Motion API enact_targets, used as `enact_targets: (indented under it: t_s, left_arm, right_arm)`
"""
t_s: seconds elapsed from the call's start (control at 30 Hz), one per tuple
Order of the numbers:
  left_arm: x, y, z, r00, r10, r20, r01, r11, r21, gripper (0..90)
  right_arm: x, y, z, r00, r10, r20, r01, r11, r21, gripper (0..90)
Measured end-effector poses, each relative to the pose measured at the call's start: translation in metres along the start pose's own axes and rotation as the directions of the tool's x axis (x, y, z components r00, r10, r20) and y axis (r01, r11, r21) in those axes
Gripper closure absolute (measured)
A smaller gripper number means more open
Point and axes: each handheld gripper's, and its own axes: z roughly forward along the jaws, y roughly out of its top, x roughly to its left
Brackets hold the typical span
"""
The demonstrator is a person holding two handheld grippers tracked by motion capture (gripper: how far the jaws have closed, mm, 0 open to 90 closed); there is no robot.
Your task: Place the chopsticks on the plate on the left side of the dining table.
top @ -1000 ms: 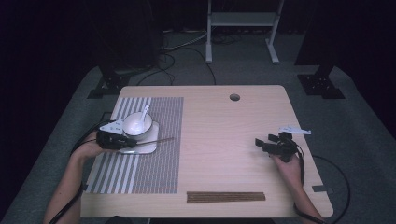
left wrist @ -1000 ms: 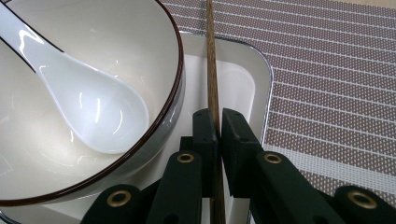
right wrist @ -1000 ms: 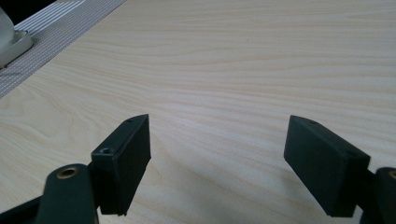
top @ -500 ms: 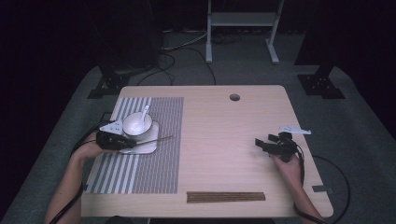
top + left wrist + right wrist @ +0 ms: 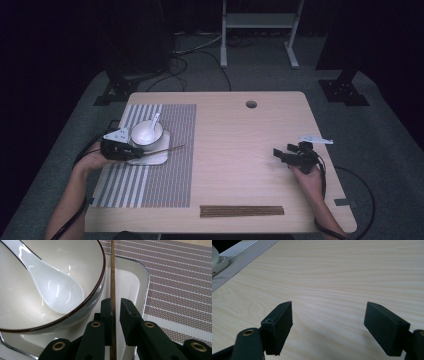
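On the pale wooden bench (image 5: pixel 240 150), the white bowl (image 5: pixel 146 134) sat on its plate (image 5: pixel 158 158). Just beside that bowl, your left gripper (image 5: pixel 116 311) had been easing open, a gap beside the chopstick (image 5: pixel 112 277) between its jaws. Well away from the bowl, your right gripper (image 5: pixel 328 325) stood wide, empty

The room around the table (image 5: pixel 240 150) is very dark, and light falls from above only on the tabletop. The white bowl (image 5: pixel 37 277) and spoon (image 5: pixel 50 282) shine with bright glare spots. Up close, the black jaws look soft and blurry, with faint shadows under them.
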Motion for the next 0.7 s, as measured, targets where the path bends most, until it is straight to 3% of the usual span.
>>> enact_targets:
  t_s: [0.27, 0.7]
  left_arm:
    - [-0.005, -0.003, -0.01, 1.0, -0.001, 0.009, 0.001, 1.0, -0.002, 81.6]
    - [-0.008, -0.01, -0.011, 0.9992, -0.018, 0.036, 0.017, 0.9995, 0.026, 85.5]
  right_arm:
    - [0.0, 0.0, 0.0, 1.0, -0.002, 0.001, 0.002, 1.0, 0.0, 21.5]
    - [0.0, 0.0, 0.0, 1.0, 0.0, 0.001, 0.0, 1.0, -0.002, 21.5]
